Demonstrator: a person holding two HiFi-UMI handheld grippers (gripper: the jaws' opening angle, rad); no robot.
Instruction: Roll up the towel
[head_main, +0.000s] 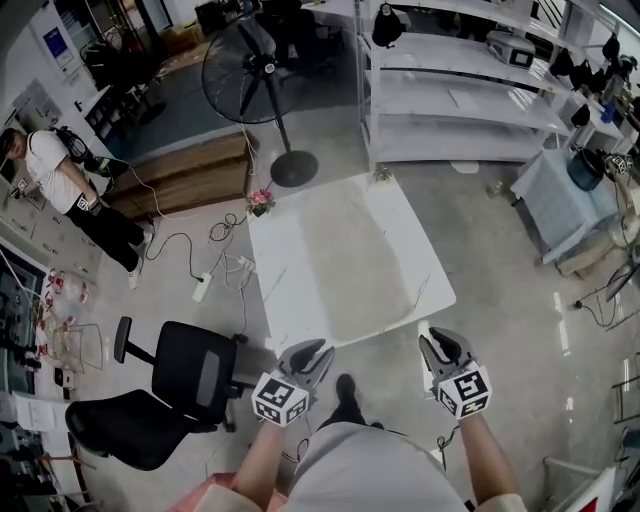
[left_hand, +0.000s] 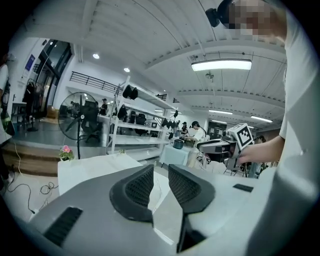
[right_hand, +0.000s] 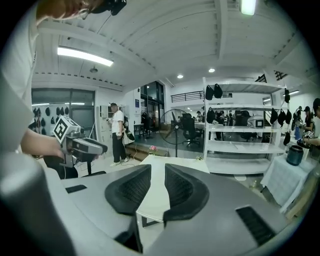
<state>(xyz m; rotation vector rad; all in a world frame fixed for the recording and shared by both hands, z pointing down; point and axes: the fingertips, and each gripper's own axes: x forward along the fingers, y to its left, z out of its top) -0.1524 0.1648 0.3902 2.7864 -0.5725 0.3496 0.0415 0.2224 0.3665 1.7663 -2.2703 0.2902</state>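
While both grippers hang short of the table's near edge, I log the left gripper (head_main: 312, 355) and the right gripper (head_main: 440, 345) each with jaws a narrow gap apart, nothing between them. The towel (head_main: 345, 258) lies flat and unrolled on the white table (head_main: 266, 300), apart from both. Risk: narrow jaws could skid over the thin hem and shove the cloth into a bunch; uneven grabs would skew the roll. Containers: flower pot (head_main: 261, 202) by the table's far left corner, pink blooms in it; dark pot (head_main: 583, 170) on the draped side table (head_main: 545, 205) well to the right, contents not visible.
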